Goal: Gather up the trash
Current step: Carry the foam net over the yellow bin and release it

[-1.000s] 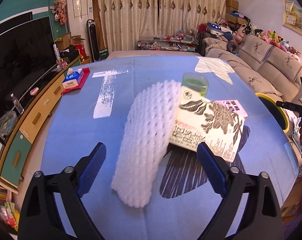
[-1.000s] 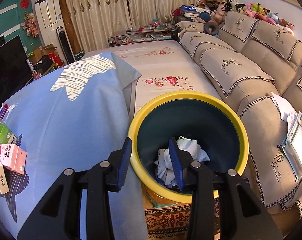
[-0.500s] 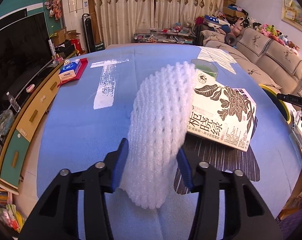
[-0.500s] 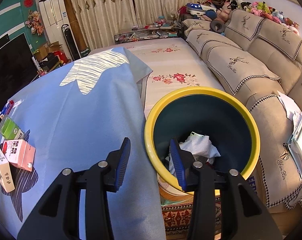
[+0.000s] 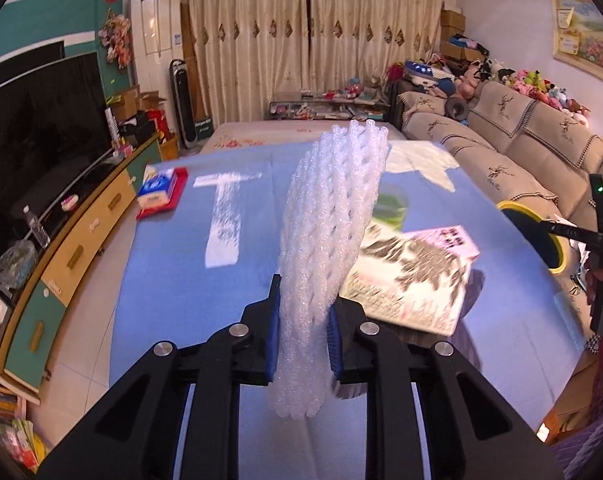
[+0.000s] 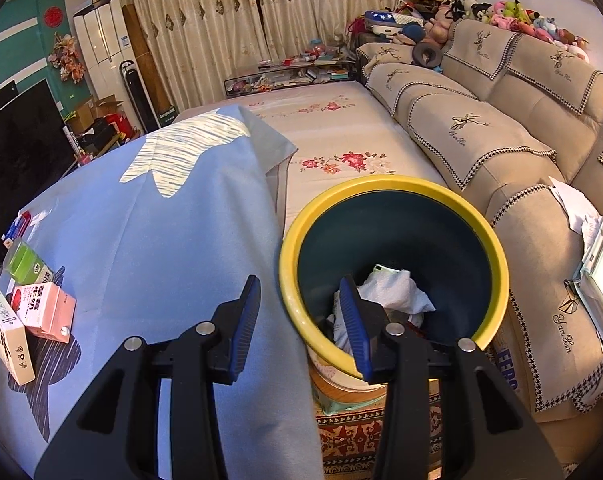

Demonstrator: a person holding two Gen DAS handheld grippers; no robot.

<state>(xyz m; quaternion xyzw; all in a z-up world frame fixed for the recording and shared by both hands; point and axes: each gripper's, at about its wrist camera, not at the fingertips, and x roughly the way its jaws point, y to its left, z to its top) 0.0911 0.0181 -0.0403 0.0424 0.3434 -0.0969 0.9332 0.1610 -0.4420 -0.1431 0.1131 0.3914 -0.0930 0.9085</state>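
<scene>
My left gripper (image 5: 302, 334) is shut on a white foam net sleeve (image 5: 333, 232), which stands upright, lifted off the blue tablecloth (image 5: 173, 264). Behind it lie a flat floral-print box (image 5: 413, 284), a pink carton (image 5: 453, 238) and a green carton (image 5: 389, 204). My right gripper (image 6: 299, 320) is open and empty, held over the table's edge beside the yellow-rimmed dark bin (image 6: 497, 256), which holds crumpled white paper (image 6: 397, 292). The same cartons show at the left of the right wrist view: pink (image 6: 45, 312), green (image 6: 23, 266), floral box (image 6: 5, 328).
A beige sofa (image 6: 501, 140) runs along the right behind the bin. A tissue pack on a red tray (image 5: 157, 194) sits at the table's far left. A TV and cabinet (image 5: 41, 184) line the left wall. The bin also shows at the right of the left wrist view (image 5: 557, 268).
My left gripper closed on the foam net and raised it upright off the cloth. My right gripper drifted left, away from above the bin toward the table edge, staying open.
</scene>
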